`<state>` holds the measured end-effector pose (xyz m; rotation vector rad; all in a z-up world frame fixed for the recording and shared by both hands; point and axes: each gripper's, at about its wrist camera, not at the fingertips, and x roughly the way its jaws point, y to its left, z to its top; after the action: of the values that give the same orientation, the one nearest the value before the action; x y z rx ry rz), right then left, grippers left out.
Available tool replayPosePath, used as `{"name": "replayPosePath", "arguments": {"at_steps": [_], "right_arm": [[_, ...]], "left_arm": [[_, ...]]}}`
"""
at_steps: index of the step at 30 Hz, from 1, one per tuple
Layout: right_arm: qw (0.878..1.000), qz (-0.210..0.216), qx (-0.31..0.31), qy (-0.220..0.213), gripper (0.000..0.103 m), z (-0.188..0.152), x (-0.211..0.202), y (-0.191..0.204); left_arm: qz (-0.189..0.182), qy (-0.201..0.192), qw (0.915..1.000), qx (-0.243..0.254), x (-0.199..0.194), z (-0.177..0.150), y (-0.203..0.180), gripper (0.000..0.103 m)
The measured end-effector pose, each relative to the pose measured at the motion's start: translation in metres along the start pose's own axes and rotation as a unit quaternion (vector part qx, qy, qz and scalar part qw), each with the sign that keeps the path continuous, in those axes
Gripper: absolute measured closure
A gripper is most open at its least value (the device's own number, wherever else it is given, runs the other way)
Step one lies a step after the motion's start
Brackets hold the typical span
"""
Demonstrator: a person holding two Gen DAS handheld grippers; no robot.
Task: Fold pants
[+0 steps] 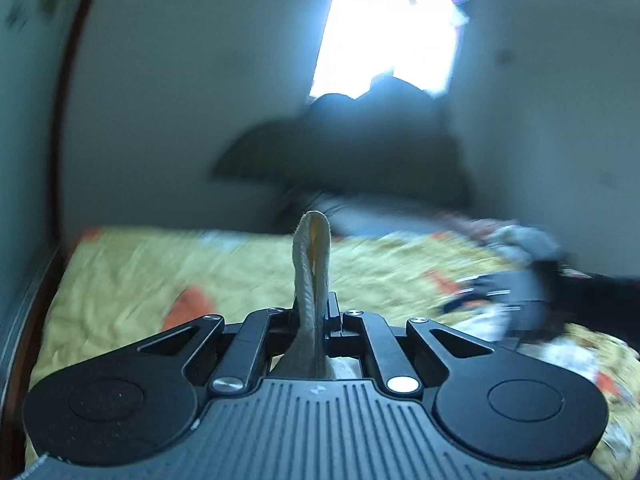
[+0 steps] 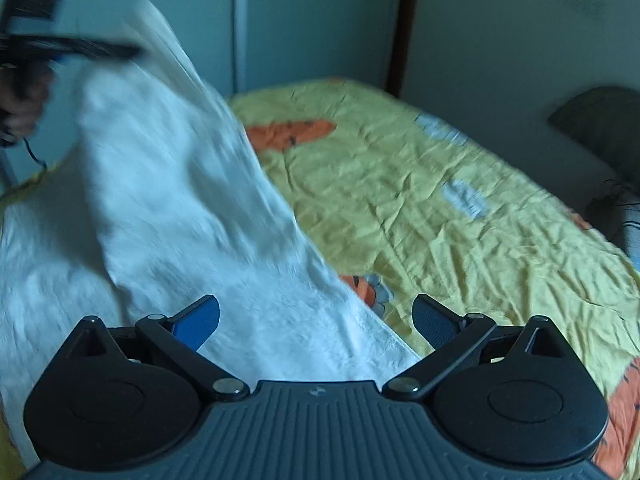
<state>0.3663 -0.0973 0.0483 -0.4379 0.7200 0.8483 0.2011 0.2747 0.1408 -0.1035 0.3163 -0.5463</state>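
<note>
White crinkled cotton pants (image 2: 168,184) hang lifted above the bed's yellow quilt with orange patches (image 2: 440,200). The left gripper (image 1: 318,312) has its fingers clamped on a folded cream edge of them. The right gripper (image 2: 316,320), fingers spread apart, sits over the lower cloth.

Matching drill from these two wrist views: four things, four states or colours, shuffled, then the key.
1. left claw
2. right claw
3. pants
4. bedspread

a. yellow with orange patches
b. white, one end lifted off the bed
c. shut on a fold of cloth
d. open, holding nothing

Pairs: 1-c, 2-d, 3-b, 4-a
</note>
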Motion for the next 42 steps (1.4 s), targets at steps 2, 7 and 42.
{"name": "replayPosePath", "arguments": {"at_steps": [2,7,42], "right_arm": [[1.0,0.005,-0.013,0.021,0.0,0.001,0.012,-0.004],[0.999,0.029,-0.024,0.039,0.0,0.005,0.027,-0.011],[0.991,0.107,0.067,-0.046,0.097,-0.05,-0.074,0.096]], "left_arm": [[-0.037,-0.037,0.9986,0.014,-0.021,-0.005,-0.013,0.096],[-0.05,-0.055,0.9972,0.01,-0.043,-0.022,-0.032,0.096],[0.078,-0.041,0.9535,-0.288,-0.155,-0.113,-0.046,0.006]]}}
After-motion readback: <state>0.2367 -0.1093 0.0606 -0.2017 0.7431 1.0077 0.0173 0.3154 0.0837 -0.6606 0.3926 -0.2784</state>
